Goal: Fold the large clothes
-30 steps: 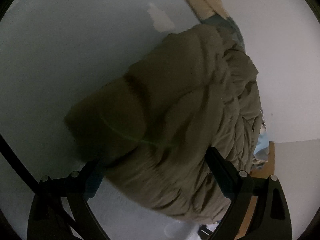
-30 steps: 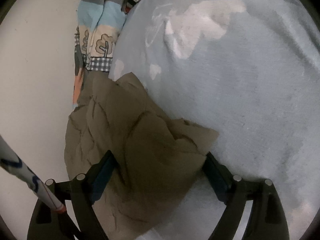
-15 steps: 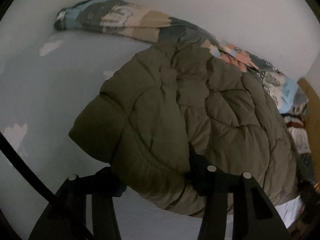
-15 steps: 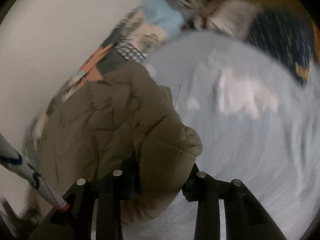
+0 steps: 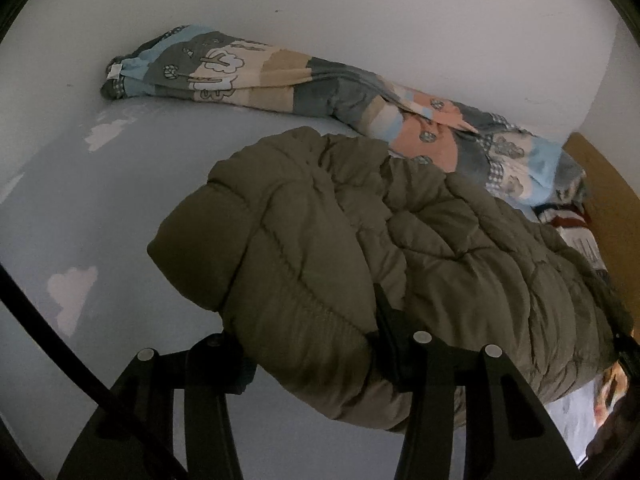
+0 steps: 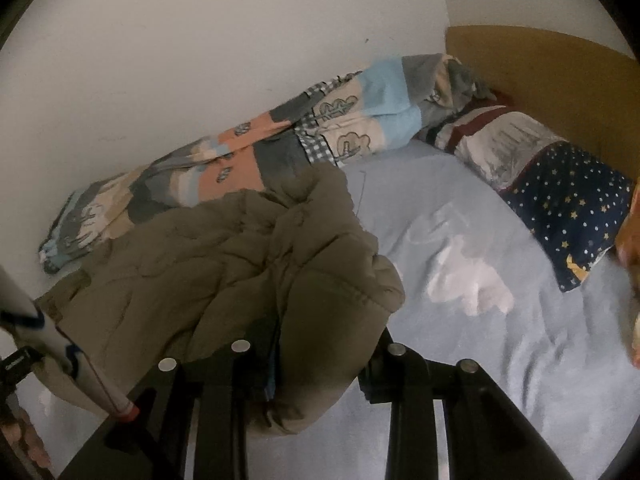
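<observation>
Jacket [image 5: 360,260], olive and quilted, is gripped at two edges: the left tongs [image 5: 312,356] have just closed on a padded hem and the right tongs [image 6: 316,354] on another puffy edge, its bulk hanging ahead of both over the blue bed [image 6: 500,380]. This looks like the lift-and-spread step (nothing folded yet). Next, I judge, both tongs must draw apart, then lay it flat short of the patterned quilt [image 5: 280,76] beyond.

The jacket [image 6: 224,264] lies on the bed [image 6: 500,360], with the rolled quilt [image 6: 280,140] behind it along the wall [image 6: 200,40] (touching it); the pillows [image 6: 560,196] rest to the right, against the headboard [image 6: 540,72].
</observation>
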Motion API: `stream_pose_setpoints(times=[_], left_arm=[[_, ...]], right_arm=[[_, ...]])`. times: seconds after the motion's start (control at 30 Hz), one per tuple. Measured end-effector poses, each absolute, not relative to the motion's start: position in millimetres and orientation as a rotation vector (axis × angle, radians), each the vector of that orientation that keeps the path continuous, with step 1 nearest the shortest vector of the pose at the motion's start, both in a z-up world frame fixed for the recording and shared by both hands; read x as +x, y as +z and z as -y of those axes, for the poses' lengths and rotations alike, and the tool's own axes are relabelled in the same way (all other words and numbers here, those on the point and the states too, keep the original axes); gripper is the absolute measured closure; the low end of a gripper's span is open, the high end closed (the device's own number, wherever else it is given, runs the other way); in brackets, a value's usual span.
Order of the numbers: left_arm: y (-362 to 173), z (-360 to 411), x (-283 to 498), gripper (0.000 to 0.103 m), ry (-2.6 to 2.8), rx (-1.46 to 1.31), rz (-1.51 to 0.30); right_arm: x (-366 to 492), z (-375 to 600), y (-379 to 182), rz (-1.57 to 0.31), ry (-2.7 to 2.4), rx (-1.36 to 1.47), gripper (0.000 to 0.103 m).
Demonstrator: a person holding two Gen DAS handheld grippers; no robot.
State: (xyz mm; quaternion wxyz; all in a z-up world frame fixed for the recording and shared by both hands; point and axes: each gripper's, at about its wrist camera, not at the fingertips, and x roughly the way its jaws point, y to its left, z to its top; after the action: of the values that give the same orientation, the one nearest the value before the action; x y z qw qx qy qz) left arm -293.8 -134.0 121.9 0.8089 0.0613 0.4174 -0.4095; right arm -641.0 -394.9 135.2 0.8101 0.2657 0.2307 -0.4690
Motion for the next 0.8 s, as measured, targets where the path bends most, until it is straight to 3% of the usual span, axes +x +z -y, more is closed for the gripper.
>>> stream_pose_setpoints(times=[0.37, 0.57, 0.7, 0.8], left_arm=[[112, 52, -346, 0.055, -0.884, 0.140, -0.963], [59, 21, -331, 0.046, -0.842, 0.008, -1.275], [44, -16, -315, 0.039, -0.808, -0.189, -1.418], [54, -44, -314, 0.039, -0.787, -0.260, -1.371]], right_arm=[[-708, 322, 139, -0.463, -0.970, 0.691, 0.071], [-735, 298, 105, -0.505, -0.968, 0.835, 0.069], [-755, 311, 66, -0.541, -0.930, 1.084, 0.054], [-781, 311, 53, -0.462, -0.902, 1.259, 0.044]])
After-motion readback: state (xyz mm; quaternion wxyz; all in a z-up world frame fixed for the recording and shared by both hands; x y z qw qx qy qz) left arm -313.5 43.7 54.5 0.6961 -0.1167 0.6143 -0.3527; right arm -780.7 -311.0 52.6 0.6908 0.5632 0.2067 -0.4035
